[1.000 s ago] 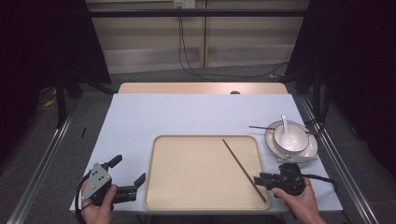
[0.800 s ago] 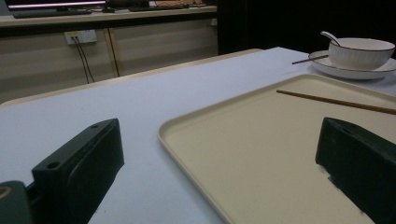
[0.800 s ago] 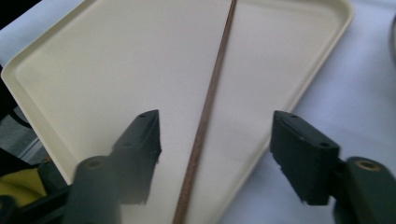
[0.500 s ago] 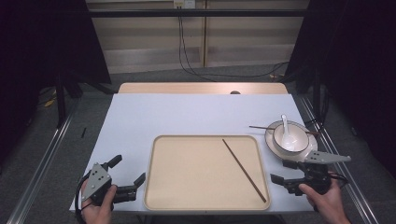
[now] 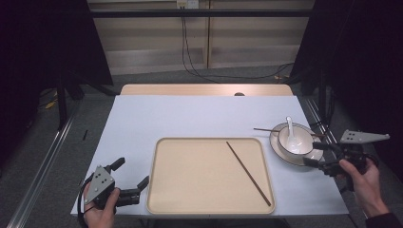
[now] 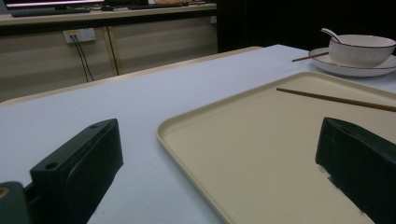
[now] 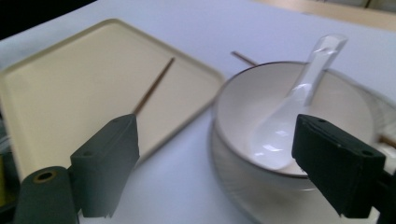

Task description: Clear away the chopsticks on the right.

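Right gripper (image 5: 319, 157), jaws gaping and holding nothing after just opening, is hovering just right of the bowl (image 5: 295, 141) on its plate (image 5: 283, 155). One chopstick (image 5: 248, 172) is lying diagonally in the tray (image 5: 161, 199); the second chopstick (image 5: 266, 129) is sticking out leftward behind the bowl. Left gripper (image 5: 134, 184), also open, is resting by the tray's near-left corner.

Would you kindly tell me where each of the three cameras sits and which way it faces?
High view: above the person's side, looking forward and down on the white-covered table; both hands show, with the left gripper and right gripper.
Left gripper view: low over the table, looking between its open black jaws across the beige rectangular tray.
Right gripper view: looking down between its open jaws at the white ceramic bowl holding a white spoon.
Shared: all three show the tray and the thin brown chopstick lying on it.
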A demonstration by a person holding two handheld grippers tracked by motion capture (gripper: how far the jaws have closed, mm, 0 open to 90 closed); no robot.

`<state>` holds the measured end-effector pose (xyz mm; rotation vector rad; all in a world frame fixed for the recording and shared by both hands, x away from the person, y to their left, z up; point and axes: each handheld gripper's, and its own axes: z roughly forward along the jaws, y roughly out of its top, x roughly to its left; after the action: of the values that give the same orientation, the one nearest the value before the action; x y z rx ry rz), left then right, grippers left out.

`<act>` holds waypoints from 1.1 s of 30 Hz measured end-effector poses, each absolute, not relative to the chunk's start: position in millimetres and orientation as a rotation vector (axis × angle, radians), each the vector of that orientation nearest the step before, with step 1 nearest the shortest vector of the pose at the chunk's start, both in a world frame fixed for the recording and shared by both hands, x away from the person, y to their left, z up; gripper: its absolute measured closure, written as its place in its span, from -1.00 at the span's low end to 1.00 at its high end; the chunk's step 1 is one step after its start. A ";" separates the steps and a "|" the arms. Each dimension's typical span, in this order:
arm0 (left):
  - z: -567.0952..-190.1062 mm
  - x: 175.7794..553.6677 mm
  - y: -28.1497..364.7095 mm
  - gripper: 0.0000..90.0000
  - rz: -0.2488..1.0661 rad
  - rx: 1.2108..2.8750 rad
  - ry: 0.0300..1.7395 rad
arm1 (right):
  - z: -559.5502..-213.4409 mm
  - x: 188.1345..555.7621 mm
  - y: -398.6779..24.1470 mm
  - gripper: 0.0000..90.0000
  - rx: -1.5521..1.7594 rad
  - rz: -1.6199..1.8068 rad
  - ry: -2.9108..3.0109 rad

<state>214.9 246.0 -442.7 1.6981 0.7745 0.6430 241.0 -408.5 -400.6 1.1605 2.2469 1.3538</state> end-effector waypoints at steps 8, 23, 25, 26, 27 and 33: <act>-442.9 215.1 245.5 -0.98 0.645 1.697 0.784 | -398.2 280.9 -453.3 -0.71 1.095 1.221 2.294; -443.6 216.6 245.4 -0.98 0.640 1.696 0.780 | -408.6 353.3 -483.4 -0.55 1.098 0.856 2.497; -443.6 216.8 245.9 -0.98 0.642 1.701 0.781 | -413.7 359.7 -483.6 -0.34 1.093 0.822 2.525; -443.6 216.6 245.8 -0.98 0.641 1.700 0.783 | -416.6 362.3 -483.0 -0.30 1.093 0.800 2.546; -443.7 216.2 245.3 -0.98 0.639 1.695 0.786 | -419.8 365.0 -482.2 -0.29 1.095 0.779 2.553; -443.9 216.3 246.3 -0.98 0.645 1.696 0.790 | -424.9 369.5 -471.9 0.30 0.938 0.741 2.653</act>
<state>216.3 246.3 -443.9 1.6962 0.7903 0.6447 369.5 -471.9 -424.9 0.9382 2.6525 0.7409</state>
